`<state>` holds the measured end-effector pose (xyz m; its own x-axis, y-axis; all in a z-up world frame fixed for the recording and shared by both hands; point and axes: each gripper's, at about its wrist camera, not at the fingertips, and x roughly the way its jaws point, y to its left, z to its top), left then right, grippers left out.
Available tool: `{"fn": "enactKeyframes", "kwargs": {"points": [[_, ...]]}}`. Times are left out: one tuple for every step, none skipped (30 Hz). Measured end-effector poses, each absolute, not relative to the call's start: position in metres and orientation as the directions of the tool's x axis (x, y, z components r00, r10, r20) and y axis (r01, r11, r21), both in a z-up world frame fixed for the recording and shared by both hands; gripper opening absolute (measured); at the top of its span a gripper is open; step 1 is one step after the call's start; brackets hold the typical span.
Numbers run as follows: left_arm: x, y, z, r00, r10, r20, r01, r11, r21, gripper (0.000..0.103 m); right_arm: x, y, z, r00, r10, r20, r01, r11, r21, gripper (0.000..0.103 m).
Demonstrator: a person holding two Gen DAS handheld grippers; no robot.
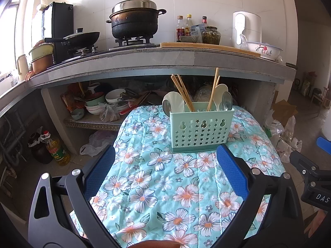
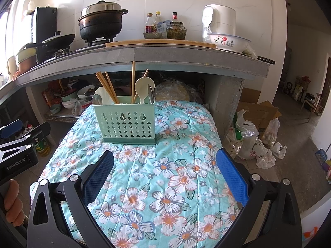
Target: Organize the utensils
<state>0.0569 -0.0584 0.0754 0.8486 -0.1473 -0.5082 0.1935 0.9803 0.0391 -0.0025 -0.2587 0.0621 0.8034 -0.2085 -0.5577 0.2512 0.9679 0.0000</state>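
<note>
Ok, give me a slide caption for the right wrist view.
Open right gripper faces a green utensil caddy on a floral cloth.

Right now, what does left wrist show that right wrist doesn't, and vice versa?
Left wrist only: the right gripper's body at frame right, and a cooking oil bottle in full on the floor.

Right wrist only: the left gripper's body at frame left, and a cardboard box beside plastic bags.

Both: the green utensil holder with chopsticks and spoons on the floral cloth; each view's own gripper is open, holding nothing.
</note>
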Motion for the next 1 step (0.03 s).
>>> {"fn": "enactKeyframes", "kwargs": {"points": [[0.0567, -0.0598, 0.0744, 0.848, -0.148, -0.51, 0.194, 0.98, 0.038, 0.095, -0.0016, -0.2593, 0.0611, 0.804, -0.207, -0.558, 0.25, 0.968, 0.001, 0.097]]}}
